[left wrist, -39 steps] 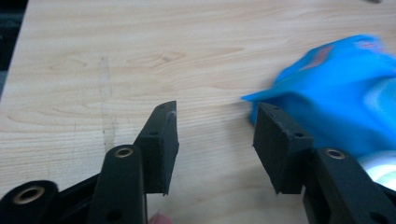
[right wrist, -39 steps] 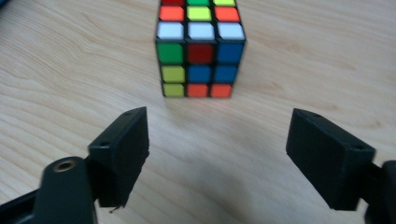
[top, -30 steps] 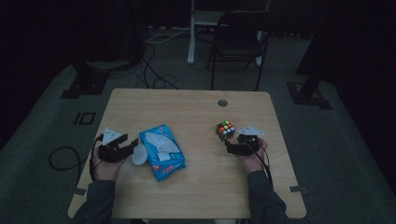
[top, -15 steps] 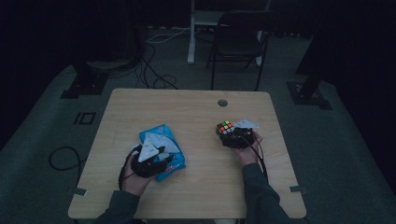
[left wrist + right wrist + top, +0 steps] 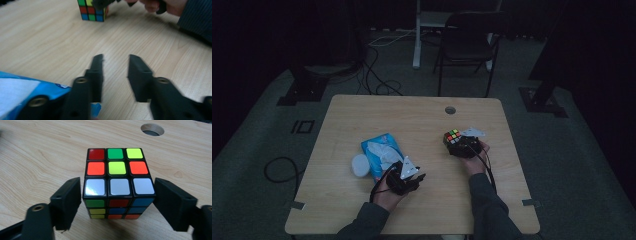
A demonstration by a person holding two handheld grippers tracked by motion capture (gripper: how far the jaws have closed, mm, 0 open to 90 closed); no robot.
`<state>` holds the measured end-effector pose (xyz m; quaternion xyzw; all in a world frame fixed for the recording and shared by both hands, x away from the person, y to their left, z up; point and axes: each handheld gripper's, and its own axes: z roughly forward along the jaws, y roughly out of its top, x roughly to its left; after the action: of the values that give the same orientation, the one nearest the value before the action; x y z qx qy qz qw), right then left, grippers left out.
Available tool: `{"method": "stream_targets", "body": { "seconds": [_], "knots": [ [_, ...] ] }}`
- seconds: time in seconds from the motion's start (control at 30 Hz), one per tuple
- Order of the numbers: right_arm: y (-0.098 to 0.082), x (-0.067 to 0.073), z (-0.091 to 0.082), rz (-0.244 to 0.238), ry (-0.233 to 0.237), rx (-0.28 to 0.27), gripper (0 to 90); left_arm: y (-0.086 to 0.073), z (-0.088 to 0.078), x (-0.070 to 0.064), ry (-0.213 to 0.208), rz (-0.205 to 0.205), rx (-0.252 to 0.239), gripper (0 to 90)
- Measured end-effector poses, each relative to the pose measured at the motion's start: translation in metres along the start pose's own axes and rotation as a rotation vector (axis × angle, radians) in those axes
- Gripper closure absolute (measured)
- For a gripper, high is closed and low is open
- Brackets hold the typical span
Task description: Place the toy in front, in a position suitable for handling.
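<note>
The right gripper (image 5: 117, 195) pinches the puzzle cube (image 5: 117, 182) right of centre on the wooden table (image 5: 422, 120), its jaws just closed. The left gripper (image 5: 115, 72), narrowing, grips nothing beside the blue tissue pack (image 5: 379, 150), lettering unreadable. Dim room, chair (image 5: 467, 45) beyond.

A scrambled cube (image 5: 119, 185) stands flat on the wooden table, white row nearest on its top face.

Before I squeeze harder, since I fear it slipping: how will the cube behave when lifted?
The cube looks rigid, so it should hold shape. Its glossy stickers suggest slick sides. It sits flat-faced on the table, so it should not roll.
</note>
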<state>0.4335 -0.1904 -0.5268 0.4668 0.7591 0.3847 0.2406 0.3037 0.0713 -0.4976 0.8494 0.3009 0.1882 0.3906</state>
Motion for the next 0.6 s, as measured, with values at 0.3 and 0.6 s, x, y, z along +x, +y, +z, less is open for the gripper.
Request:
{"method": "stream_targets", "body": {
  "seconds": [0.3, 0.6],
  "knots": [
    [0.002, 0.000, 0.001, -0.031, 0.012, 0.012, 34.4, -0.009, 0.004, 0.003, 0.080, 0.025, 0.062, 86.6],
    [0.001, 0.007, -0.008, -0.066, 0.032, -0.010, 34.7, -0.026, -0.008, 0.012, 0.116, 0.014, 0.074, 89.2]
  ]
}}
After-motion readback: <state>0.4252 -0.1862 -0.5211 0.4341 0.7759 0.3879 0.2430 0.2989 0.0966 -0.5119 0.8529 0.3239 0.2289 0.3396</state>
